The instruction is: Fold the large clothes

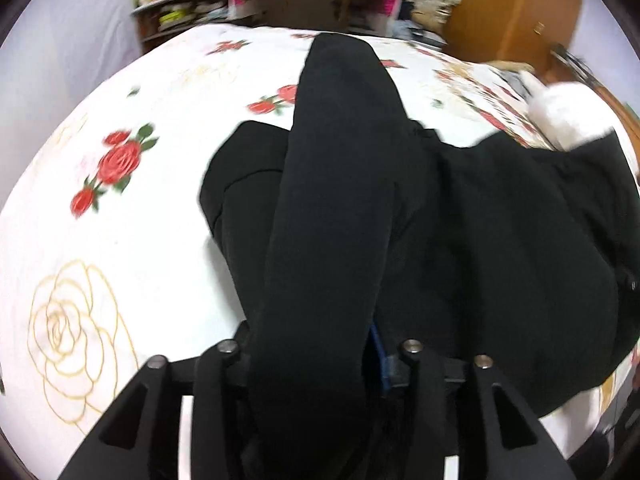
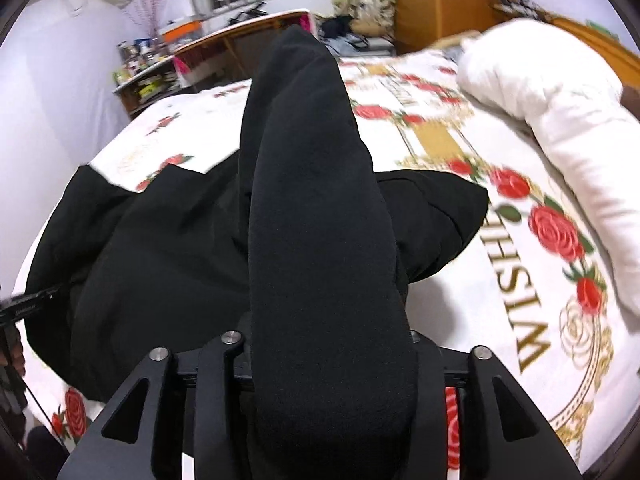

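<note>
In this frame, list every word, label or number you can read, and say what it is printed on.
"WISH" in gold capitals, seen sideways and partly hidden, on the rose-print bedsheet.
Small white lettering on a black strap at the left edge: too small to read.
Items on the shelf: labels blurred, unreadable.
Left wrist view: no readable text.

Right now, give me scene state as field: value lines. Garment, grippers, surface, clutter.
garment: black garment, part spread on the bed, part bunched up between each gripper's fingers
left gripper: shut on black garment
right gripper: shut on black garment
surface: rose-print bedspread
on bed: white duvet, apart from the garment
background: wooden wardrobe, cluttered shelf
</note>
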### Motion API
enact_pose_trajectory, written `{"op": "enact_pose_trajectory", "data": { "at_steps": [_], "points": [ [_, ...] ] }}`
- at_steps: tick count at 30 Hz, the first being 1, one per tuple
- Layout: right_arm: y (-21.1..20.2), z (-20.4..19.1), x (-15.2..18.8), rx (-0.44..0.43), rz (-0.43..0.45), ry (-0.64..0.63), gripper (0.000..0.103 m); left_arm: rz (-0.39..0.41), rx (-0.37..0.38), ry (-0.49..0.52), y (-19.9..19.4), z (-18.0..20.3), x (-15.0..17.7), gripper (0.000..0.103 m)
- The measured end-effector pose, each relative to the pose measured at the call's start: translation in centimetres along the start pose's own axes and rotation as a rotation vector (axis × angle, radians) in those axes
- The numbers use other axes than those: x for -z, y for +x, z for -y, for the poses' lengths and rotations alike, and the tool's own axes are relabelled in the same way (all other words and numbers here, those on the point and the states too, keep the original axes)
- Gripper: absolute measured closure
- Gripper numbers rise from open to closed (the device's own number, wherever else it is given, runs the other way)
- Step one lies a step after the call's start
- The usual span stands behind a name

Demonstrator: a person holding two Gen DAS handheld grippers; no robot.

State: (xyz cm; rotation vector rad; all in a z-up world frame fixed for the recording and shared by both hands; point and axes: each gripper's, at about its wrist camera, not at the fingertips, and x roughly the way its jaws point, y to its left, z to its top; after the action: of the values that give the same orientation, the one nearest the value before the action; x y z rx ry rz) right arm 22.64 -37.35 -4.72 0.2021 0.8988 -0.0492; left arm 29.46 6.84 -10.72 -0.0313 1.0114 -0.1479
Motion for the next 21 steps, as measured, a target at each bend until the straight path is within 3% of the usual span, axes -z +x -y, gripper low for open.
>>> {"op": "enact_pose_trajectory", "data": {
  "at_steps": [6,9,12,15,18,21],
  "points": [
    [1.3,0.9,0.7,0.074,-0.064,-0.012,0.036,-0.018,-0.024,-0.035,0.2,-2.1,1.4,0.038],
    [0.8,1.9,1.2,0.123,-0.056,0.013,0.027,-0.008,-0.022,-0.092,-0.7,-3.5,1.8,0.032],
    [-0.9,2.6,0.9,0.156,0.0,0.028,0.026,0.017,-0.034,-0.091,-2.1,-3.9,2.1,0.031],
    [-2.8,2.4,0.6,0.169,0.021,0.018,0.026,0.051,-0.039,-0.067,-4.1,-3.1,2.4,0.019],
    [-5.0,0.9,0.8,0.167,0.058,-0.031,0.026,0.101,-0.004,-0.062,-6.5,-1.7,2.7,0.014],
    [-6.7,-1.3,1.4,0.136,0.084,-0.063,0.026,0.125,-0.029,-0.027,-8.3,0.6,3.5,0.011]
  ]
}}
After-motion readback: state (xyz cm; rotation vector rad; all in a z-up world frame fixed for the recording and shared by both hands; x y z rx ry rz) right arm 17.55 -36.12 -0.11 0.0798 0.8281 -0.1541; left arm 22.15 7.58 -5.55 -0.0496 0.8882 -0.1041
